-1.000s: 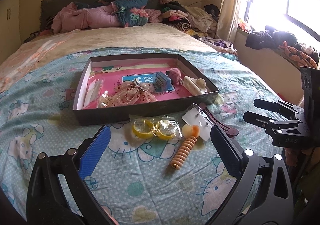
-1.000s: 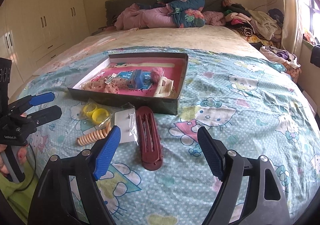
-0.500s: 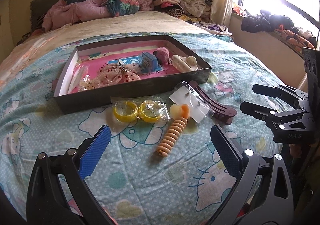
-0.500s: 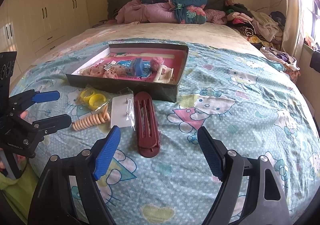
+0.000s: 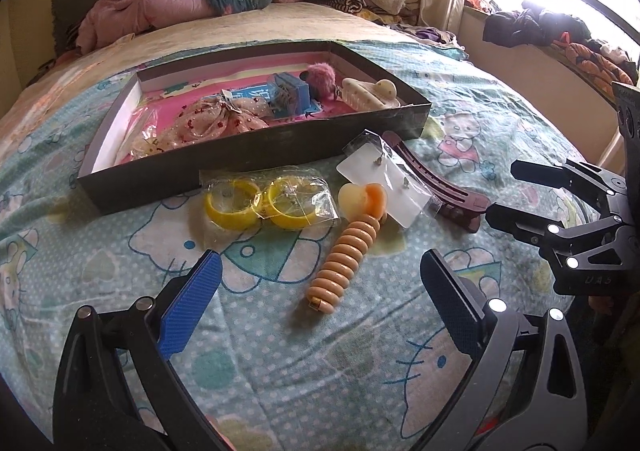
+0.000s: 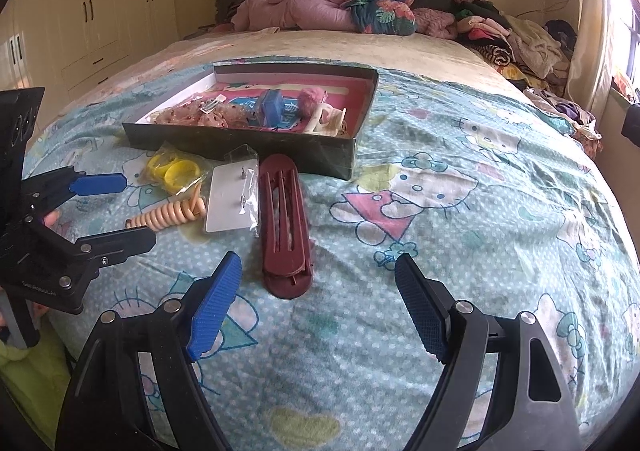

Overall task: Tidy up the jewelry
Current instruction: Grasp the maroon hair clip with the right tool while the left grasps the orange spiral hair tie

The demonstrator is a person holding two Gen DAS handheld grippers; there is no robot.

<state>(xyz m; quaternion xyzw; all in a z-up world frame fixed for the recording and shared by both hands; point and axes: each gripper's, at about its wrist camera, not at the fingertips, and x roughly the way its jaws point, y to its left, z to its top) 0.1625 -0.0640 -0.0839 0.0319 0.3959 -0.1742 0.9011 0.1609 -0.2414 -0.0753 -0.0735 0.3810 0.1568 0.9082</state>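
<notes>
Left wrist: box [image 5: 256, 155] holds hair accessories [image 5: 288, 97].

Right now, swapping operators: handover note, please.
Left gripper: open, empty, above the bedspread in front of the orange coil.
Right gripper: open, empty, in front of the maroon clip.
Box on the bed already holds a pouch, a blue item, a pink pom-pom and a cream clip.
Outside the box, along its near wall: bagged yellow rings, the coil, an earring card in plastic, the maroon clip.
Done: nothing in hand. Left: those four items into the box.
</notes>
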